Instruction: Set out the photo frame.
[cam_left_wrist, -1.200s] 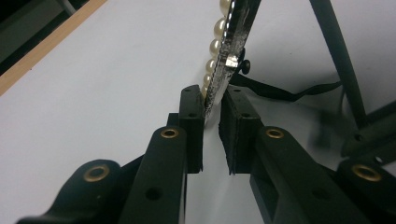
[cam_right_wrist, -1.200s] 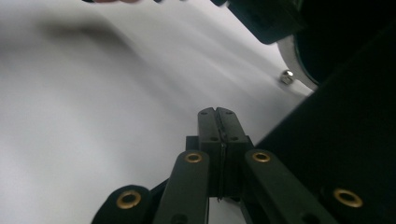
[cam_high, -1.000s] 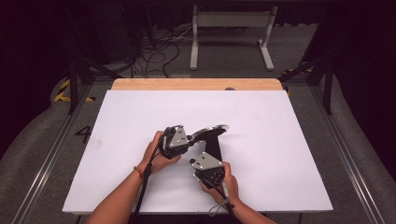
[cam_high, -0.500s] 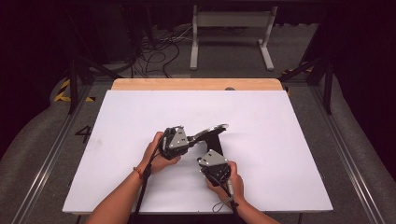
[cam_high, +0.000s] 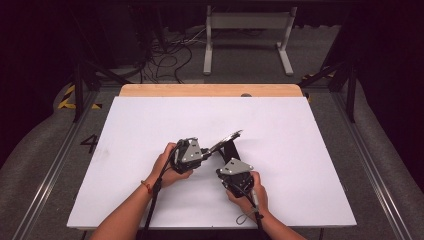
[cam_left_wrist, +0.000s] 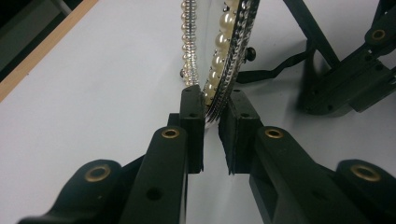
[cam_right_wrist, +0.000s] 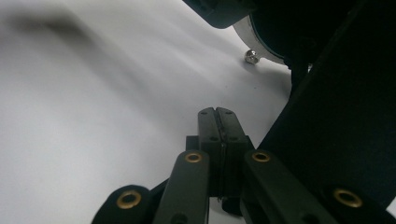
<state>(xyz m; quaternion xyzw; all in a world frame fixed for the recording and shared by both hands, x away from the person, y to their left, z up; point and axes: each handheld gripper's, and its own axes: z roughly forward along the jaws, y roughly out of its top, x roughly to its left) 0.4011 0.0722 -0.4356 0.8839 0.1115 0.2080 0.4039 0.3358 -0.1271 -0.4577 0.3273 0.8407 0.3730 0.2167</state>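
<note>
- Gripping the rim of a round pearl-and-silver-beaded framed mirror (cam_left_wrist: 224, 51), the left tongs (cam_left_wrist: 212, 105) sit clamped on its lower edge; jaws pinch the thin frame from both sides.
- In the high view the mirror (cam_high: 227, 140) is tilted, held off the white worktop (cam_high: 310, 165) near the middle, its black fold-out stand (cam_high: 231, 150) under it toward the right hand's side.
- Right tongs (cam_right_wrist: 216, 114) are pressed together, nothing between them, tips just above the worktop and close beside the dark back of the mirror and its stand (cam_right_wrist: 327, 130).
- In the high view the right tongs (cam_high: 231, 176) sit just in front of the mirror, left tongs (cam_high: 202, 151) at its left edge.
- Step in hand, as I judge it: steady the mirror with the left while the right works on the stand.
- To do it well: keep the left grip firm but not harder, since the rim is narrow and beaded and could slip or twist out.
- Right tongs need to part before they can take the stand strut; approach it from the side, not pushing on the glass.
- Keep the mirror's tilt steady so the stand leg can swing freely.
- Risk: the small metal knob (cam_right_wrist: 251, 56) on the back may catch; a push with closed tips may lever the frame out of the left hold.
- Set down only once the stand bears on the worktop.
</note>
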